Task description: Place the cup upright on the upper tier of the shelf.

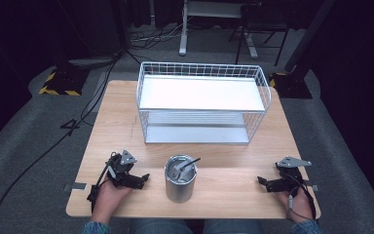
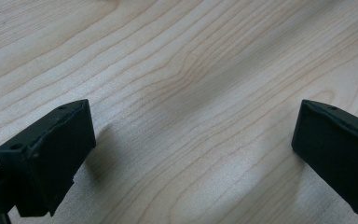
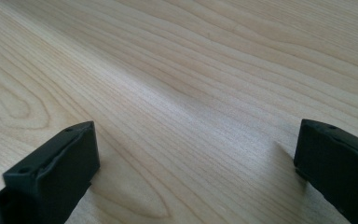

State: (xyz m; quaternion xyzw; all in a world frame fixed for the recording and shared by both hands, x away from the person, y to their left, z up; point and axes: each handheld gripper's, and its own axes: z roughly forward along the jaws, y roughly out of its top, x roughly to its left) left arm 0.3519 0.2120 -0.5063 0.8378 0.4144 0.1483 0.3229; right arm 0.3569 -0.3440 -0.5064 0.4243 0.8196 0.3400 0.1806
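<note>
The left gripper (image 1: 143,178) sits at the near edge of the table (image 1: 117,126), held in the person's left hand (image 1: 108,192), its tip pointing right along the wood. In the left gripper view its jaws stand spread wide, low over bare wood grain, with nothing between them.

To the right, near the middle of the front edge, a metal can (image 1: 179,179) stands upright. A dark-handled utensil (image 1: 185,168) leans inside it, handle up and to the right; it may be a spoon, though the view is too small to be sure. The can lies just right of the left gripper's tip, apart from it, and well apart from the right gripper.

Behind the can, a white wire basket (image 1: 202,105) with two tiers stands at the far half of the table.

At the right, the right gripper (image 1: 260,181) rests near the front corner in the right hand (image 1: 299,204), tip pointing left toward the can. In the right gripper view its jaws are also spread wide over bare wood, gripping nothing.
</note>
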